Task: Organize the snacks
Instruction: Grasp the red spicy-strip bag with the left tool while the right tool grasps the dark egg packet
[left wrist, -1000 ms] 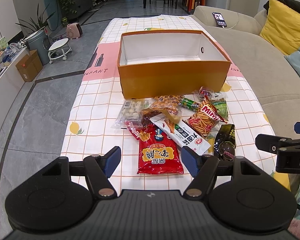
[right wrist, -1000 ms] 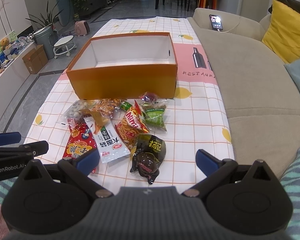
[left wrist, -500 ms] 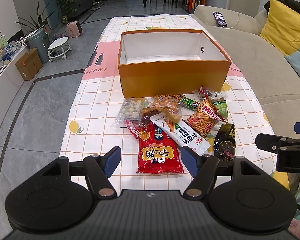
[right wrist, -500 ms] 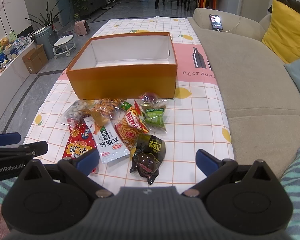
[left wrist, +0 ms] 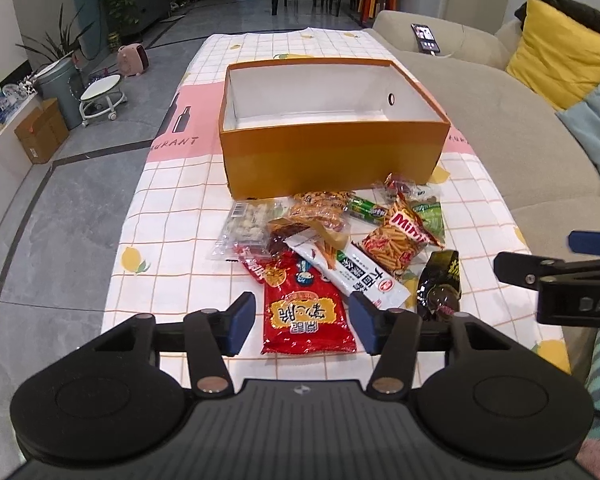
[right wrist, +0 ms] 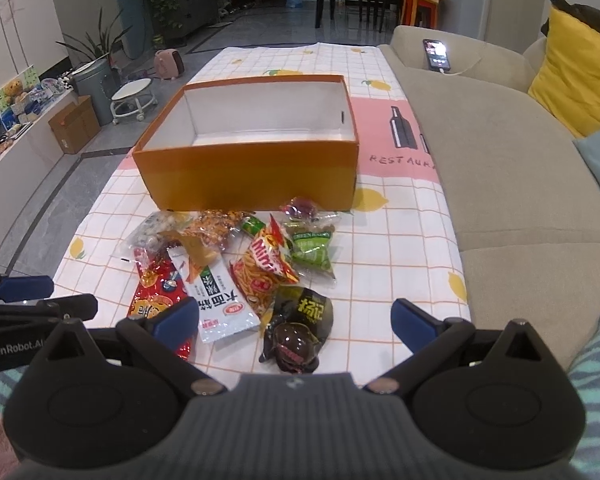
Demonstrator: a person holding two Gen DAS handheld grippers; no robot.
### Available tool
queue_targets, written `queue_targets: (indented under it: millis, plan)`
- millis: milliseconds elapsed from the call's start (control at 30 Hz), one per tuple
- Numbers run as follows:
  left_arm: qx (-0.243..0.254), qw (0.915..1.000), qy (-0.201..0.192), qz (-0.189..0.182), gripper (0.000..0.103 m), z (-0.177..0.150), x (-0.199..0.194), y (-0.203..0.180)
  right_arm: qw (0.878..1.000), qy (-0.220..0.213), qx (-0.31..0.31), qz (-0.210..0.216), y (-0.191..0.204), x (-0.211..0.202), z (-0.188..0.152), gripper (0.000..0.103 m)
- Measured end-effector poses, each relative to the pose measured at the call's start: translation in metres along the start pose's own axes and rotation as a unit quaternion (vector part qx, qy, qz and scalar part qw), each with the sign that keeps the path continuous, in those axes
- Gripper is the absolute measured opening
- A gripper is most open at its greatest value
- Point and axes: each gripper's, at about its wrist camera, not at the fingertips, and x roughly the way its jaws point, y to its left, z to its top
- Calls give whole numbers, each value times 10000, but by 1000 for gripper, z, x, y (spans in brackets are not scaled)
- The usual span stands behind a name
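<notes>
Nothing had been sorted yet: the orange box [left wrist: 332,160] stood open and empty in the middle of the surface [left wrist: 172,216], white inside. All the snacks [left wrist: 332,240] lay in a loose overlapping heap just in front of it, toward the near edge: a red packet [left wrist: 306,314], a long white packet [left wrist: 352,270], an orange "Mimi" bag [left wrist: 396,240], a green bag [right wrist: 314,250], a dark pouch [right wrist: 300,330], and what seemed to be nuts in clear wrap. The left claw [left wrist: 302,322] had just been narrowing, its pads apart either side of the red packet without pressing it. The right claw [right wrist: 294,320] hung wide apart, holding nothing.
</notes>
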Motion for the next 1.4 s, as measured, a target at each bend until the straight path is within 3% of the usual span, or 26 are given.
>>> queue_targets:
  millis: [100,200,467,800,867,933,1233,1400]
  plan:
    - [-150,9995,115,-267,60,6,8,4,9999,106,-114,68,0,12,1,85]
    - [-309,9980,415,-361,83,12,25,9,9996,222,-32,168,-4,30,-1,74]
    - [-381,9917,1202,-233,85,21,80,12,9958,906,121,90,-12,89,-4,74]
    - [-417,9825,1815,-23,89,14,140,14,9897,1428,63,33,-17,135,-9,71]
    - [-415,9813,1878,29,89,12,147,15,9876,1566,103,34,-18,143,-11,71]
    - [-424,9808,1903,-25,95,12,153,15,9862,1648,135,83,-19,149,-12,71]
    - [-532,9779,2019,-124,99,11,173,17,9834,1791,140,259,-14,162,-17,69]
    - [-165,9816,1897,130,99,9,179,4,9853,1683,69,285,-11,160,-18,59]
